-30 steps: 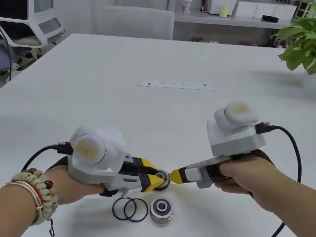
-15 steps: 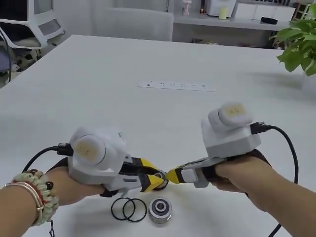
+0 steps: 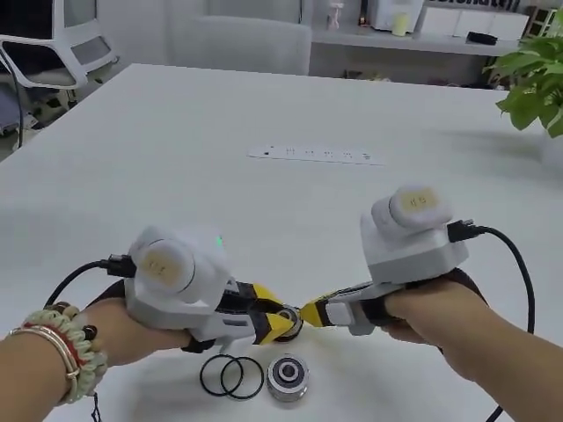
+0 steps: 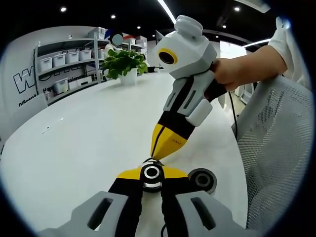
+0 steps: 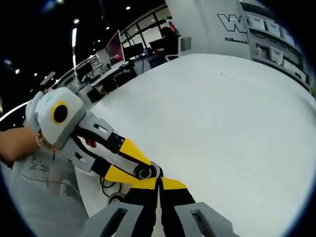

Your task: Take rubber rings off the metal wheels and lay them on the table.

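White table (image 3: 264,114) under everything. Left gripper (image 3: 280,323) is clamped on a metal wheel (image 4: 151,174), held right between its yellow tips. Right gripper (image 5: 159,182) has its jaws pressed together, nose touching that wheel's rim; can't tell if it's got any rubber. Second wheel (image 3: 288,373) lies flat just below the left tips, with two black rubber rings (image 3: 230,375) overlapping right beside it.
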